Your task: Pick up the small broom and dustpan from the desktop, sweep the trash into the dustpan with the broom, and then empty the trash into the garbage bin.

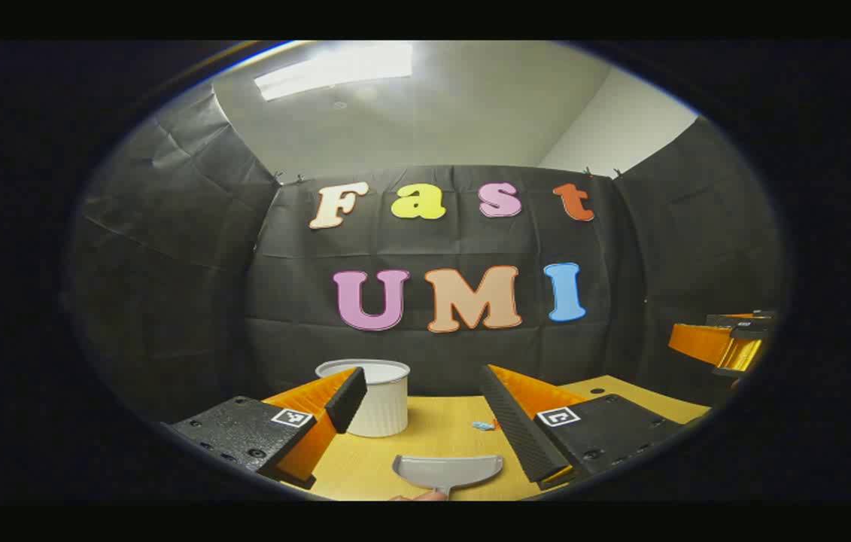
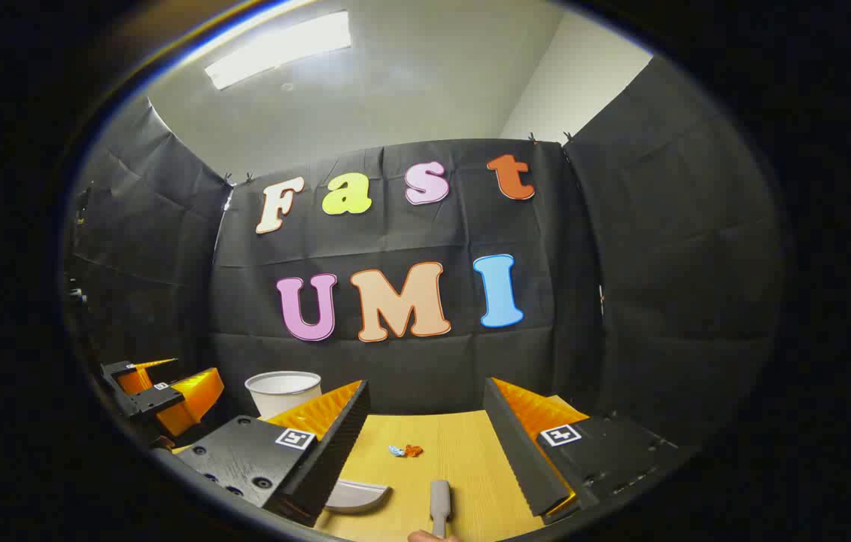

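One grey dustpan [image 1: 448, 472] lies on the tabletop [image 1: 440, 433] in front of one white bin [image 1: 376, 397], one broom handle [image 2: 440, 506] just right of the dustpan, two trash scraps [image 2: 405, 451] beyond it, both left tongs [image 1: 433, 418] and right tongs [image 2: 425, 444] gaping wide, empty.

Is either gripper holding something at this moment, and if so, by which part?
Nothing is held. The left gripper is open above the dustpan. The right gripper is open above the broom handle.
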{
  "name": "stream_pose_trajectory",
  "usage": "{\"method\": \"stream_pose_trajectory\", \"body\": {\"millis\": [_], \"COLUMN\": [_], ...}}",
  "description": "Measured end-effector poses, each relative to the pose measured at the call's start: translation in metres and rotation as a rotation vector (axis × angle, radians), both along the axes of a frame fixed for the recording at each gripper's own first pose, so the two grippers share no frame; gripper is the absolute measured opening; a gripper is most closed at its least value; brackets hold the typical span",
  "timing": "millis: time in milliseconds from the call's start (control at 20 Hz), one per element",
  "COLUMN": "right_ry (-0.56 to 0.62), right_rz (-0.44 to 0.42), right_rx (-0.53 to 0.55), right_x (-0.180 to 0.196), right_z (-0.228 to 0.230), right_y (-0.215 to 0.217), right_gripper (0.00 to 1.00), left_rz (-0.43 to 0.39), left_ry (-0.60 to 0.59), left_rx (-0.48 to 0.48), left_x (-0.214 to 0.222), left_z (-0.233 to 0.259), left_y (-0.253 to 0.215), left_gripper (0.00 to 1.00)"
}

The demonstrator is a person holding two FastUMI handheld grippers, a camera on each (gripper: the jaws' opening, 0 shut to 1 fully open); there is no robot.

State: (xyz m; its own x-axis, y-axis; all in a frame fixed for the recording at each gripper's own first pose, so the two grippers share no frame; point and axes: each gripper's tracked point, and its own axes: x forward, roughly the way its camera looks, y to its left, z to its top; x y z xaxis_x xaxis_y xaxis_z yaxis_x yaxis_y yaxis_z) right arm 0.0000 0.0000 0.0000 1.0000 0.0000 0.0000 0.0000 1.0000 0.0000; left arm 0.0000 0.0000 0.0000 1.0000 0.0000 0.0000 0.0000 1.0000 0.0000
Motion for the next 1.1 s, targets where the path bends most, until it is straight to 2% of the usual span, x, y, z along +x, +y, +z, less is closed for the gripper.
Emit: {"method": "stream_pose_trajectory", "body": {"millis": [750,1100], "right_ry": [-0.026,-0.002], "right_rz": [0.000,-0.006], "right_rx": [-0.014,-0.020], "right_x": [0.006,0.007], "right_z": [0.010,0.004], "right_y": [-0.003,-0.003], "right_gripper": [0.92,0.92], "left_rz": [0.002,-0.008], "left_ry": [-0.019,-0.024], "left_rx": [0.023,0.020], "left_x": [0.005,0.006], "left_z": [0.005,0.005], "left_y": [-0.006,-0.012], "left_gripper": [0.92,0.92]}}
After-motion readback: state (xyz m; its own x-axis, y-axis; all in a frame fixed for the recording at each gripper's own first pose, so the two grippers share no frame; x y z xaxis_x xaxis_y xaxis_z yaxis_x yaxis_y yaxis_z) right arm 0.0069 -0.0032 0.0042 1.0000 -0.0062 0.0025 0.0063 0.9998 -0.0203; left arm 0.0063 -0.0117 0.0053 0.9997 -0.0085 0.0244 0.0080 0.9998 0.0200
